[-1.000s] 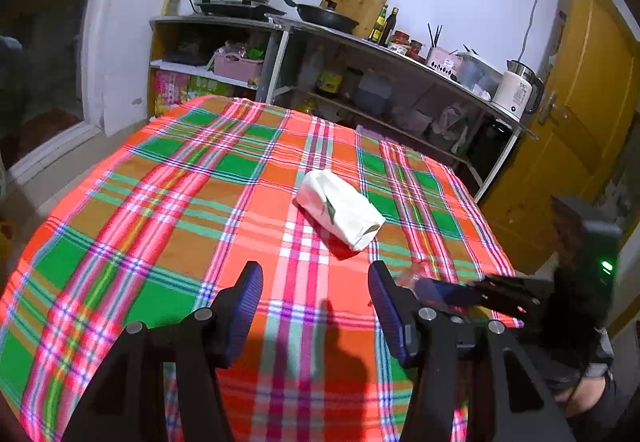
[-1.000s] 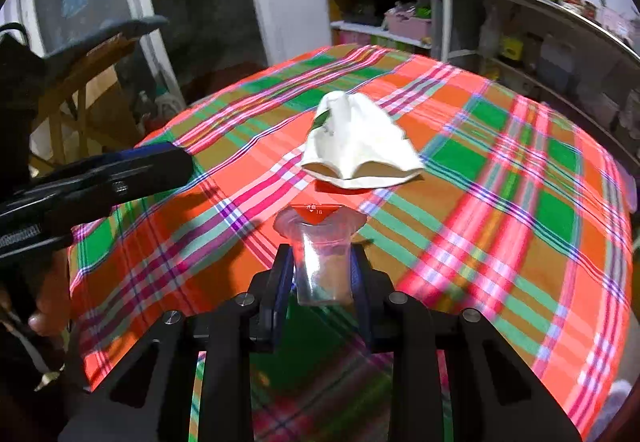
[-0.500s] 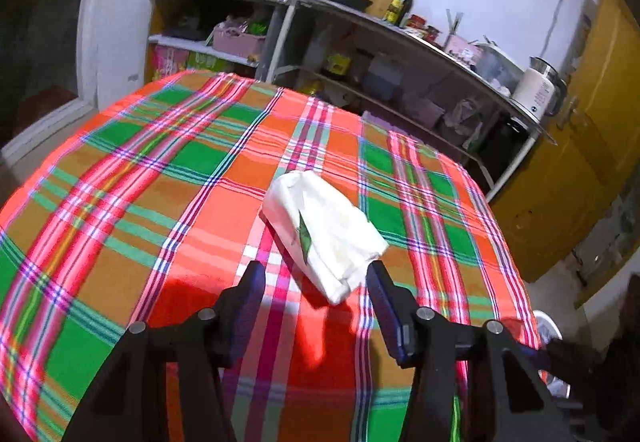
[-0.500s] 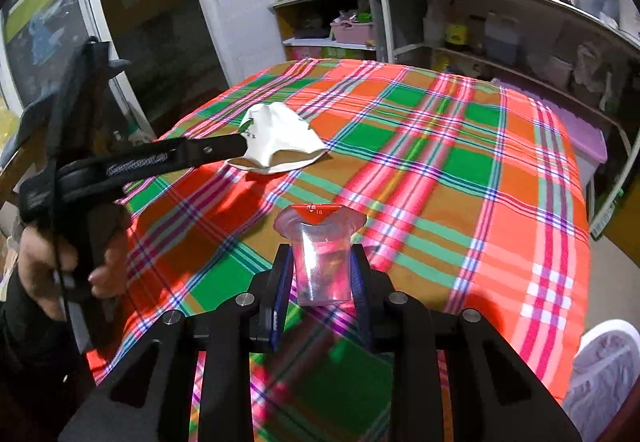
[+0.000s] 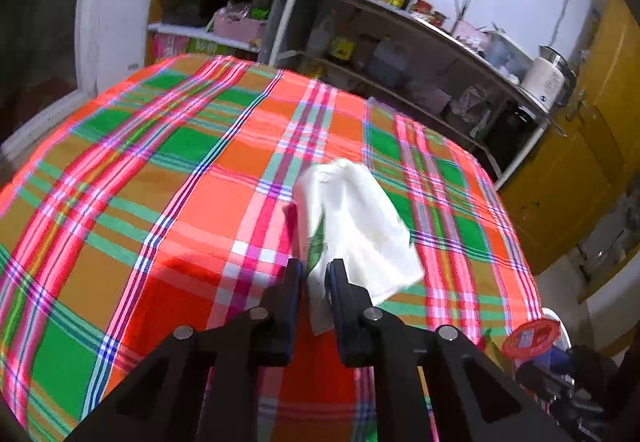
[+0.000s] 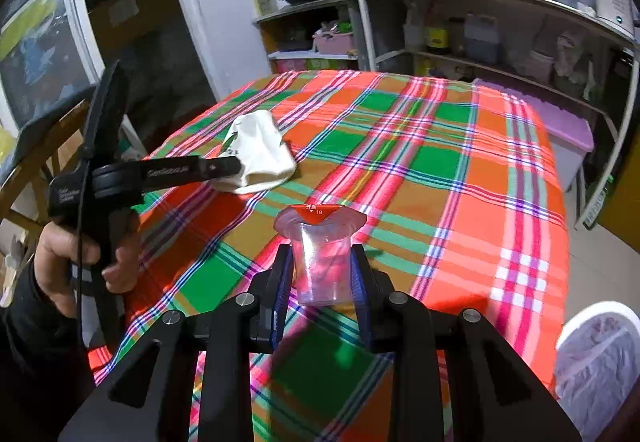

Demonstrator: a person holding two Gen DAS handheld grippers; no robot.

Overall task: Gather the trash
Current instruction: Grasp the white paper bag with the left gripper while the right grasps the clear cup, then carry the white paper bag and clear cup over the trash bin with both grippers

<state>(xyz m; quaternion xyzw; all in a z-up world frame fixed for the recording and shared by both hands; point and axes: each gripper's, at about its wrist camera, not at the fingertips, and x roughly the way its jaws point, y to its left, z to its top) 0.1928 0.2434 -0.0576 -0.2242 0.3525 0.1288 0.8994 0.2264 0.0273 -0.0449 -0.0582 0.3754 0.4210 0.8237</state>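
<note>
Left gripper (image 5: 316,274): gone from clear of the white paper bag (image 5: 356,226) to straddling its near end; jaws just closed, now pinching that end. Bag: near end raised off the tablecloth (image 5: 160,170). Right-wrist view: white bin (image 6: 596,354) has appeared at 4 o'clock; bag shifted toward 10 o'clock.

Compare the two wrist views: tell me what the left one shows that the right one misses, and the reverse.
Only the left wrist view shows the left hand-held gripper from behind; its jaws have just been closing, with the white paper bag's near edge between them, and the yellow door.

Only the right wrist view shows the person's hand, the white bin and the cup's clear body.

Both show the bag, the plaid tablecloth, the shelves and the plastic cup in the right hand-held gripper.
</note>
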